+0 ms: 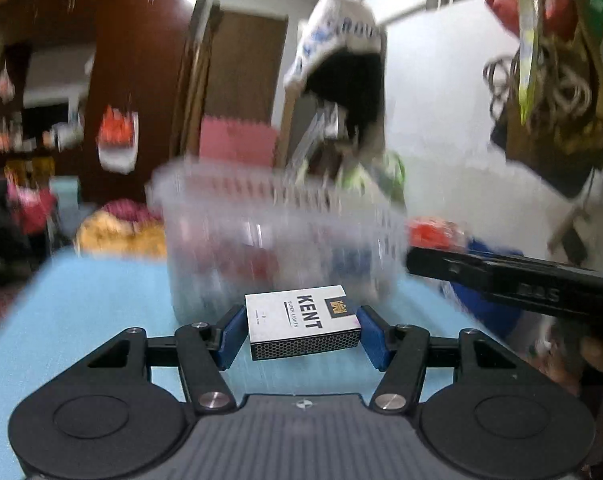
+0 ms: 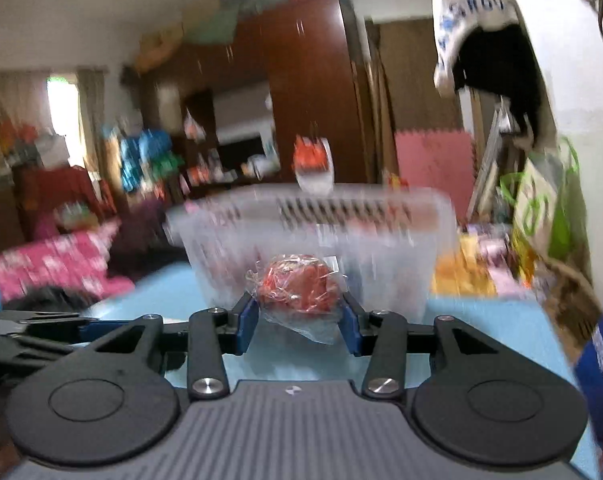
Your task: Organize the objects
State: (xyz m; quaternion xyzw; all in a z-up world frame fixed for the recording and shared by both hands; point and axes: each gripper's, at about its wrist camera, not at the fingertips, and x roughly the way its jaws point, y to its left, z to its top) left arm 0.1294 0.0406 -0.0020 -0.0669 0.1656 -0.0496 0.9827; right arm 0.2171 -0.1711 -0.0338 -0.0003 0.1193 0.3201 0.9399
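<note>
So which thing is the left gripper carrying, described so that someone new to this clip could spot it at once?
Start at the clear slotted basket on the light blue table. Just in front of it, the left gripper is shut on a small flat white box printed KENT, with a dark honeycomb striking strip along its near edge. The right gripper holds a red bundle in clear plastic instead.

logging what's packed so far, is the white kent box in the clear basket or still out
Out. The white Kent matchbox is clamped between the left tool's blue pads, held in front of the clear plastic basket.
</note>
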